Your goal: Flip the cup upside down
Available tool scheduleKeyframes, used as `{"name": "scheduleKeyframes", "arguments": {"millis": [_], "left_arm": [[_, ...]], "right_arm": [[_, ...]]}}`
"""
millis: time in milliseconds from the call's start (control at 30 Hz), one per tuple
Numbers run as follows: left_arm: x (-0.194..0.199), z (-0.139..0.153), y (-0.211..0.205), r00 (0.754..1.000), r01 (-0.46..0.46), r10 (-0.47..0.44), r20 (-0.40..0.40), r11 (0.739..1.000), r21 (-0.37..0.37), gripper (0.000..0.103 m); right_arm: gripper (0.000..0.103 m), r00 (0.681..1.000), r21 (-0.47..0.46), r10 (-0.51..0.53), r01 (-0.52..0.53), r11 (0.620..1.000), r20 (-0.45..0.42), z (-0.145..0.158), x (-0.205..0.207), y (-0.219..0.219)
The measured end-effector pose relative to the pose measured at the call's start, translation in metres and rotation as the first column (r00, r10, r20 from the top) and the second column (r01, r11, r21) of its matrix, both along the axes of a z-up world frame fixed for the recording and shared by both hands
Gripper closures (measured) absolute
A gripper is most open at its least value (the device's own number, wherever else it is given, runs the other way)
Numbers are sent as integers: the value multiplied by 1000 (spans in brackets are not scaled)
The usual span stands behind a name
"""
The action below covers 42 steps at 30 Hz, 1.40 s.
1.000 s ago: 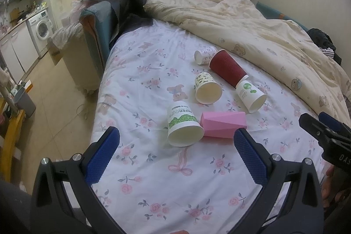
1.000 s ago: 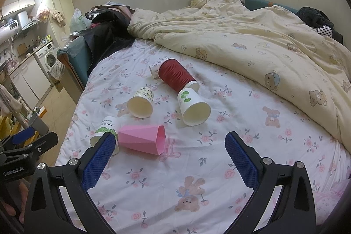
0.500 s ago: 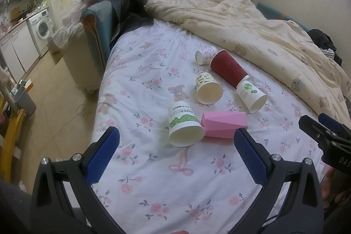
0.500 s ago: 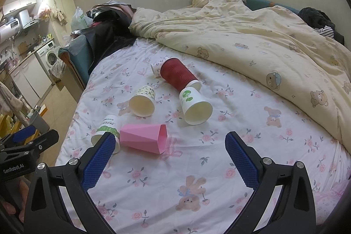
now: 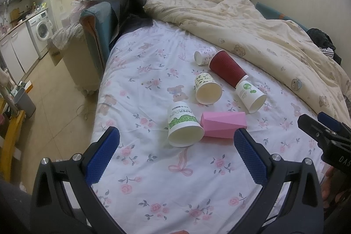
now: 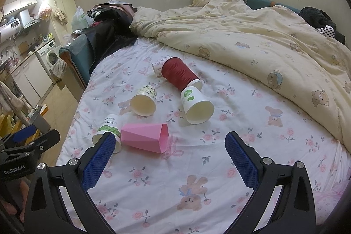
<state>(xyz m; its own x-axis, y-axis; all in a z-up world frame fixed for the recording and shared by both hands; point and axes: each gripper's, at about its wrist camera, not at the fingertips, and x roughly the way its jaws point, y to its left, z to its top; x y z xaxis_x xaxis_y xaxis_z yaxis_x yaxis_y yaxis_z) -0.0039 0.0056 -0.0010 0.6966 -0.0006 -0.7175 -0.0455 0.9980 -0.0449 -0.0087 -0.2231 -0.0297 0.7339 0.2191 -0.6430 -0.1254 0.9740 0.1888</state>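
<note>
Several cups lie on their sides on the floral bed sheet (image 5: 153, 179). A white cup with a green band (image 5: 183, 125) (image 6: 108, 129) lies nearest, touching a pink faceted cup (image 5: 223, 124) (image 6: 145, 137). Behind them lie a cream patterned cup (image 5: 207, 89) (image 6: 143, 100), a white cup with green dots (image 5: 250, 94) (image 6: 196, 104), a dark red ribbed cup (image 5: 227, 68) (image 6: 178, 74) and a small white cup (image 5: 205, 55) (image 6: 156, 67). My left gripper (image 5: 176, 146) is open and empty in front of the green-band cup. My right gripper (image 6: 167, 150) is open and empty near the pink cup.
A cream bear-print duvet (image 5: 263, 36) (image 6: 252, 41) covers the far and right side of the bed. The bed's left edge drops to a tiled floor (image 5: 54, 102). A teal chair piled with dark clothes (image 5: 105, 21) stands beside the bed. The kitchen with a washing machine (image 5: 41, 30) lies far left.
Both grippers have drifted only slightly; the cups lie where they were. Both grippers stay open.
</note>
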Motion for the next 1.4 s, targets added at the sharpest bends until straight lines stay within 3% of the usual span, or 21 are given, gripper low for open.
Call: {"name": "scheduleKeyframes", "arguments": {"millis": [467, 667, 1067, 1400], "left_arm": [[1, 1, 0, 1000, 6, -6, 2, 1000, 7, 0], [13, 18, 0, 1000, 13, -13, -1, 1000, -9, 0], [81, 33, -8, 1000, 19, -19, -3, 1000, 5, 0], [148, 21, -17, 1000, 22, -22, -23, 1000, 19, 0]], "right_arm": [[1, 1000, -3, -5, 5, 1000, -12, 3, 0, -3], [1, 1000, 9, 1, -1, 1000, -23, 13, 3, -7], [1, 1000, -19, 6, -7, 1000, -22, 45, 65, -21], [1, 999, -39, 20, -22, 999, -45, 37, 129, -24]]}}
